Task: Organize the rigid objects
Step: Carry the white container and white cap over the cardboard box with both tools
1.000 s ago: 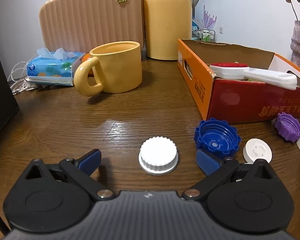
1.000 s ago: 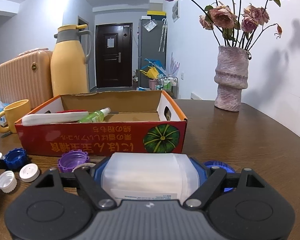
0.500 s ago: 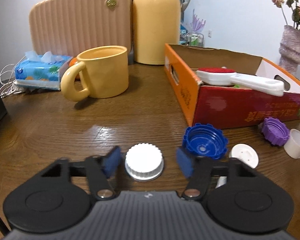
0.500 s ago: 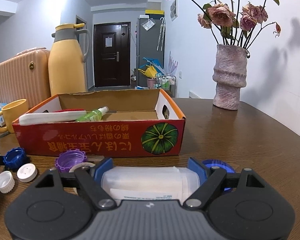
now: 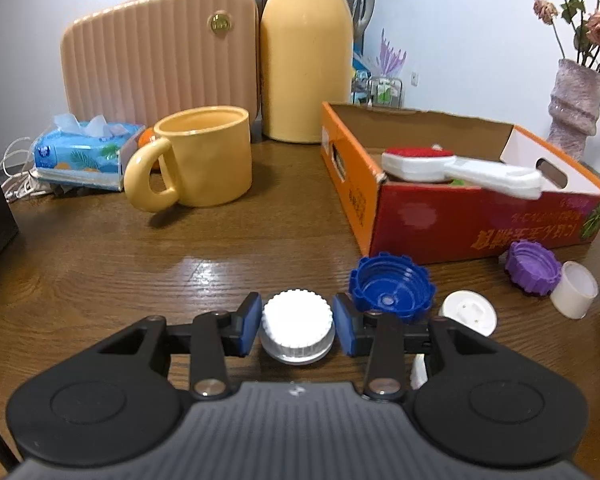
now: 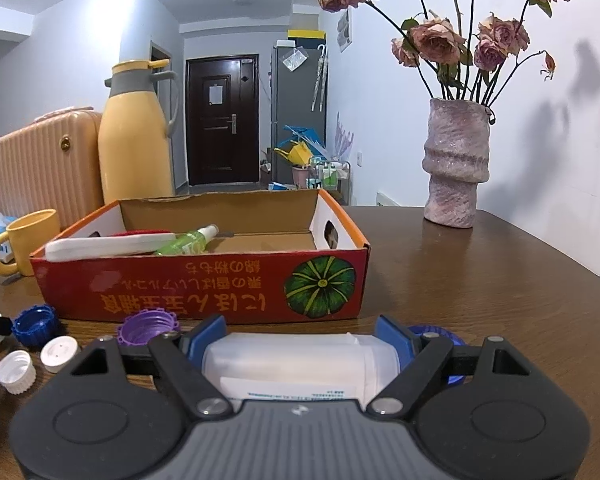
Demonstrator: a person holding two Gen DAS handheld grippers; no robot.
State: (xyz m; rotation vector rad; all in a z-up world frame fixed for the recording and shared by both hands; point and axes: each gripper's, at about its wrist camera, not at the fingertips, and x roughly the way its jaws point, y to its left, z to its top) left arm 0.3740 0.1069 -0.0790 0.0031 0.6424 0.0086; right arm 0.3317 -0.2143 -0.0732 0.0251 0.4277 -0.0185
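Note:
My left gripper [image 5: 297, 317] is shut on a white ribbed cap [image 5: 297, 326] that rests on the wooden table, with a blue pad pressed against each side. To its right lie a blue cap [image 5: 390, 290], a flat white lid [image 5: 468, 312], a purple cap [image 5: 533, 267] and a small white cap [image 5: 574, 294]. My right gripper [image 6: 300, 338] is shut on a white plastic container [image 6: 296, 364] lying sideways, just in front of the red and orange cardboard box [image 6: 204, 288]. The box holds a white brush [image 5: 460, 168] and a green bottle [image 6: 188, 240].
A yellow mug [image 5: 204, 160], a yellow thermos [image 5: 306, 52], a ribbed case [image 5: 160, 68] and a tissue pack [image 5: 84, 152] stand at the back left. A vase of dried roses [image 6: 456, 168] stands behind the box on the right. A blue lid [image 6: 432, 330] lies behind my right fingers.
The left jaws have closed from wide open onto the white ribbed cap. The right gripper keeps its hold on the white container and stays in place.

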